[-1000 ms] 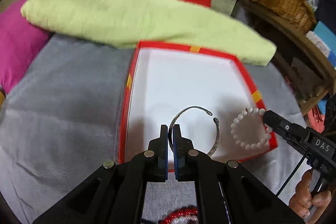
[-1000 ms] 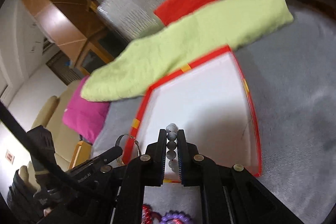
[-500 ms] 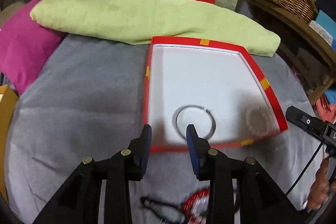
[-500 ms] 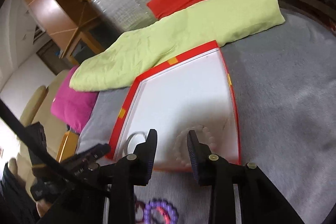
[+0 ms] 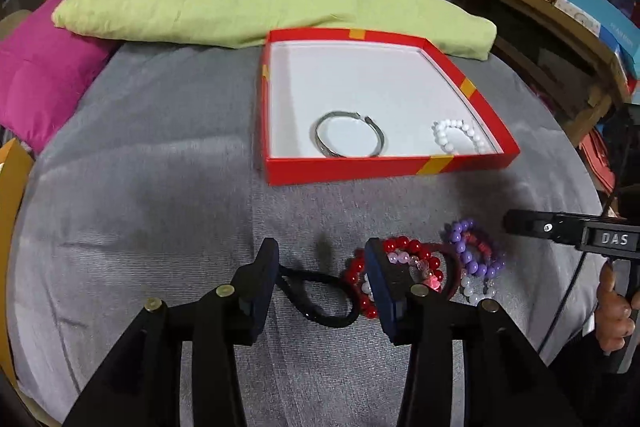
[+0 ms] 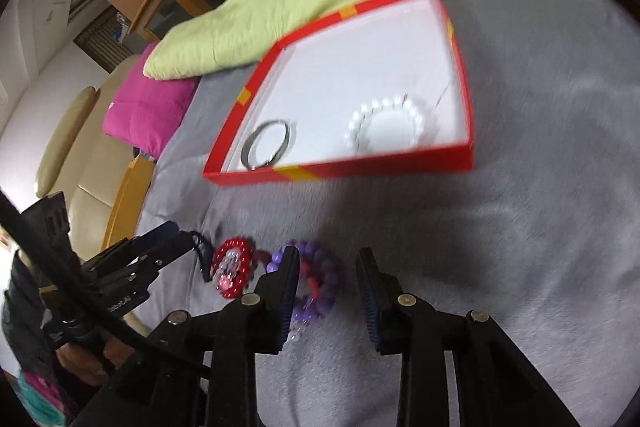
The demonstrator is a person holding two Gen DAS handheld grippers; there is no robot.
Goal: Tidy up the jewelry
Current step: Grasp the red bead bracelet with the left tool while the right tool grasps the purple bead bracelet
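Two grippers that a second ago were pinched on jewelry over the box have let go and pulled back toward the near edge of the grey cloth: the left gripper now stands wide, empty, and so does the right gripper. Between the left fingers lies a black hair tie, its long axis running left to right. Just beside it, touching, sits the red bead bracelet, partly behind the left gripper's right finger, and next along the purple bead bracelet, which the right wrist view shows partly behind the right gripper's left finger. Farther on, the red box rests with its near wall facing the grippers. Inside, the silver bangle, released since the earlier frame, lies flat near the near wall with its gap pointing to the far side. The white bead bracelet lies flat in the near right corner. Beyond the box stretches a green cushion, long axis left to right.
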